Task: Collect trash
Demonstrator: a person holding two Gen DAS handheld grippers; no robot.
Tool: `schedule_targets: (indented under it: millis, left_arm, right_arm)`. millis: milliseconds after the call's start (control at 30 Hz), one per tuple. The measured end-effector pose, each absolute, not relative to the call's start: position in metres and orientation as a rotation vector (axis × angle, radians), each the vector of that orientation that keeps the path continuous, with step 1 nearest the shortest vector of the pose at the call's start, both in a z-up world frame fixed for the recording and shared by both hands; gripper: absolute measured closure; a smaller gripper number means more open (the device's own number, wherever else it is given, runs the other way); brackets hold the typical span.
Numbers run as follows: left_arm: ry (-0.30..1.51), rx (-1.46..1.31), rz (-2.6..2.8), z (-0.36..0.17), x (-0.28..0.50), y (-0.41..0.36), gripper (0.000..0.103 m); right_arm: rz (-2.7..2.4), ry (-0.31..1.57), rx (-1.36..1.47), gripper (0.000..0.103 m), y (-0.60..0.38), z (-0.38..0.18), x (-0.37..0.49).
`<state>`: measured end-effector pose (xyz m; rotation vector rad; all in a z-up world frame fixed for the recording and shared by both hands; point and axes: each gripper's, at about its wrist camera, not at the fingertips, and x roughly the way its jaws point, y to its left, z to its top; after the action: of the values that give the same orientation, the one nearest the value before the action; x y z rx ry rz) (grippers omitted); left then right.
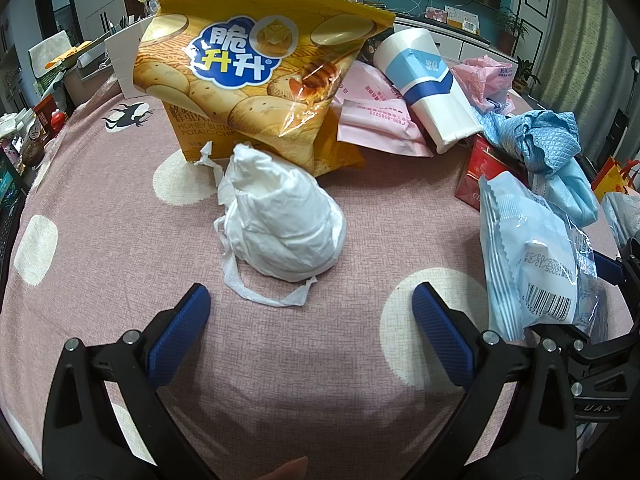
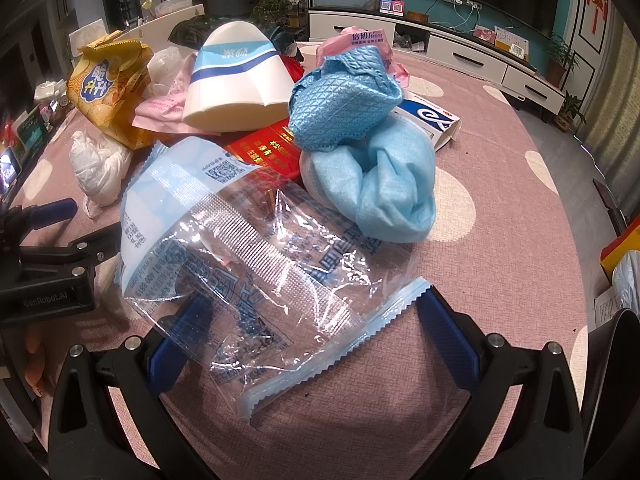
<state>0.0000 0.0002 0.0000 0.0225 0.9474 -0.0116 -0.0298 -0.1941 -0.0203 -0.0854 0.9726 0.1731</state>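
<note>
Trash lies on a pink dotted tablecloth [image 1: 120,208]. A crumpled white tissue [image 1: 280,220] sits just ahead of my open, empty left gripper [image 1: 310,312]; it also shows in the right wrist view [image 2: 98,168]. A yellow chip bag [image 1: 248,72] stands behind it. My right gripper [image 2: 308,316] is open, its fingers either side of a clear blue plastic wrapper [image 2: 248,264], which also shows in the left wrist view [image 1: 536,256]. The left finger sits under the wrapper.
Behind the wrapper lie a crumpled blue cloth [image 2: 344,100], a light blue mask [image 2: 380,188], a red box [image 2: 268,152], a white and blue paper cup [image 2: 236,80], pink wrappers [image 1: 376,120] and a white box [image 2: 430,120]. The left gripper [image 2: 44,256] shows at the left edge.
</note>
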Motion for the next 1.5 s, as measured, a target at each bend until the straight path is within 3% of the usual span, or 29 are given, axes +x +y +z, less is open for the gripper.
schedule_targets:
  millis: [1033, 1500]
  left_arm:
    - [0.948, -0.002, 0.023, 0.001, -0.005, 0.003, 0.002]
    - [0.885, -0.088, -0.068, 0.056, -0.040, 0.022, 0.002]
  right_arm:
    - [0.127, 0.981, -0.059, 0.002, -0.191, -0.018, -0.029]
    - [0.198, 0.883, 0.044, 0.002, -0.209, 0.047, -0.070]
